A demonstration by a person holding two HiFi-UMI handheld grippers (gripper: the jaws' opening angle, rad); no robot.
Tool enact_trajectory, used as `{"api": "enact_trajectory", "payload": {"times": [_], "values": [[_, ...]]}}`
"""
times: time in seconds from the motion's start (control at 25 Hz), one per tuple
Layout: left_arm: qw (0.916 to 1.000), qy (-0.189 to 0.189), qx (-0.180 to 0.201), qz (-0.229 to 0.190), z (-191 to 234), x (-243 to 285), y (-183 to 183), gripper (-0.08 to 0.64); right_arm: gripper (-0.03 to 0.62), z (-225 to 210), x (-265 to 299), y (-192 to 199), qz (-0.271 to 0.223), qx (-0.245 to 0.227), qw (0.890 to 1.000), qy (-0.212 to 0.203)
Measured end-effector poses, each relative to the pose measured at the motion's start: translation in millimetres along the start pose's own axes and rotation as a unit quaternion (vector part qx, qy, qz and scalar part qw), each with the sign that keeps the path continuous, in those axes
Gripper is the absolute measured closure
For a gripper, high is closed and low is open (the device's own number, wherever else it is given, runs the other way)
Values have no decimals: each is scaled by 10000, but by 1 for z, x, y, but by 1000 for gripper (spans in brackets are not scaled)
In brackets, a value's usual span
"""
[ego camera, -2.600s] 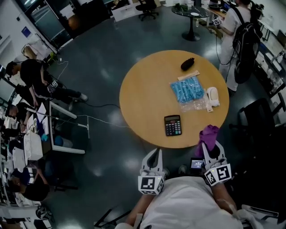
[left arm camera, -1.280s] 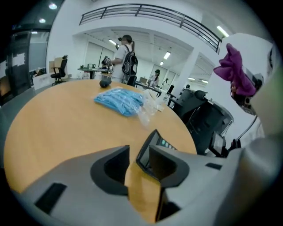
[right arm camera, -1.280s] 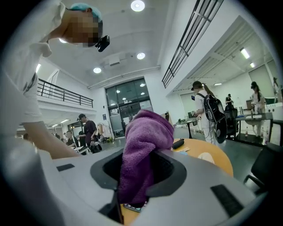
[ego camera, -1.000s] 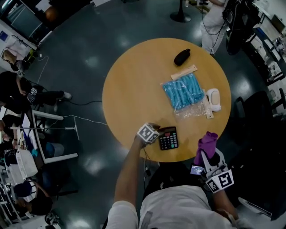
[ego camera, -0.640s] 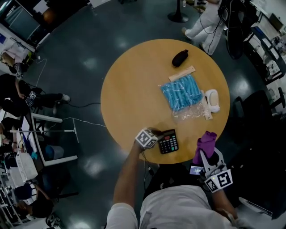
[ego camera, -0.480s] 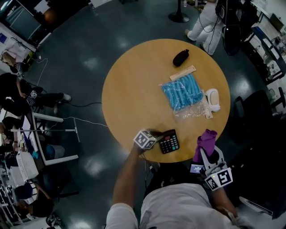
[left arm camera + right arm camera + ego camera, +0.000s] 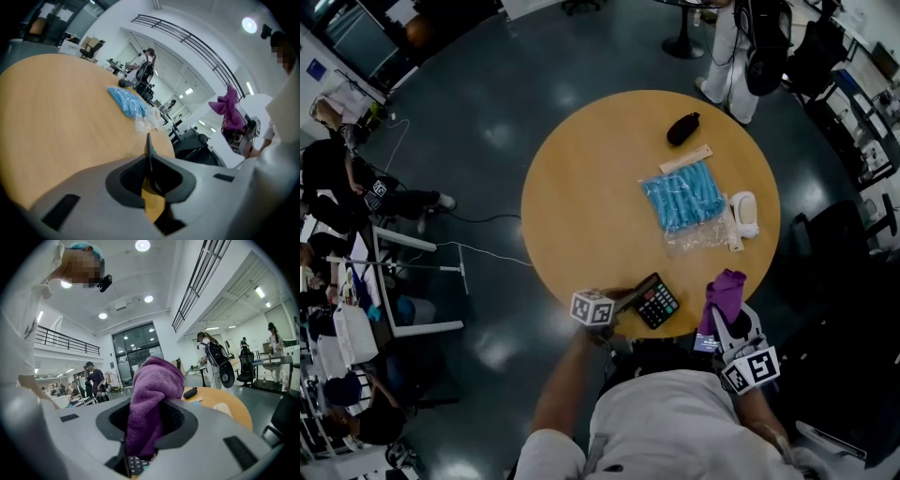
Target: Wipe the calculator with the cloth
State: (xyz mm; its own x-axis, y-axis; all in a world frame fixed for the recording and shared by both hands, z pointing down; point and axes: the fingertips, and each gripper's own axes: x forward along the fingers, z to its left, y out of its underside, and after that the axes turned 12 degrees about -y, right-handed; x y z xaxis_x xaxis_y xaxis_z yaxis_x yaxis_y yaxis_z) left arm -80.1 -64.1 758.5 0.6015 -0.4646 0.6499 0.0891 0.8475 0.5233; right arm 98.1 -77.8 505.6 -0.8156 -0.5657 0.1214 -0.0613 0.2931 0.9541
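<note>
1. Two tools, both gripping: the left tool [image 7: 628,302] has just been closing and pinches the calculator [image 7: 657,300] by one edge; the right tool [image 7: 724,321] clamps the cloth [image 7: 727,289].
2. The calculator sits at the surface's [image 7: 600,197] near rim, likely light, stiff, slick; edges suit gripping, keys don't.
3. Its long axis slants across the rim; which way the display points I cannot tell.
</note>
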Motion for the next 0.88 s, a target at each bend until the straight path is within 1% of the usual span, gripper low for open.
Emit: {"api": "enact_trajectory", "payload": {"times": [0.12, 0.16, 0.24, 0.32, 0.4, 0.48, 0.56, 0.68, 0.8, 0.88], "values": [[9976, 222, -470, -463, -21, -29, -23, 515, 472, -3, 0, -6, -63, -77, 9999, 17], [9964, 276, -538, -589, -29, -40, -34, 515, 472, -5, 1, -9, -102, -113, 9999, 17], [9953, 351, -501, -750, -42, -65, -60, 515, 472, -8, 4, -17, -177, -207, 9996, -3], [9953, 428, -266, -823, -58, -91, -89, 515, 472, -9, 9, -26, -238, -304, 9993, -26], [9951, 504, 62, -849, -73, -113, -116, 514, 472, -10, 14, -35, -312, -367, 9988, -43], [9943, 585, 336, -825, -87, -129, -136, 515, 472, -8, 17, -43, -362, -454, 9983, -77], [9936, 669, 520, -754, -98, -140, -151, 514, 472, -3, 26, -48, -309, -755, 9965, -188], [9924, 700, 841, -561, -113, -152, -166, 514, 472, 8, 46, -57, -53, -1362, 9896, -457], [9902, 679, 1172, -347, -127, -160, -169, 514, 472, 12, 64, -62, 327, -1757, 9821, -601], [9876, 703, 1374, -284, -134, -167, -172, 514, 472, 16, 80, -63, 630, -2036, 9748, -658]]}}
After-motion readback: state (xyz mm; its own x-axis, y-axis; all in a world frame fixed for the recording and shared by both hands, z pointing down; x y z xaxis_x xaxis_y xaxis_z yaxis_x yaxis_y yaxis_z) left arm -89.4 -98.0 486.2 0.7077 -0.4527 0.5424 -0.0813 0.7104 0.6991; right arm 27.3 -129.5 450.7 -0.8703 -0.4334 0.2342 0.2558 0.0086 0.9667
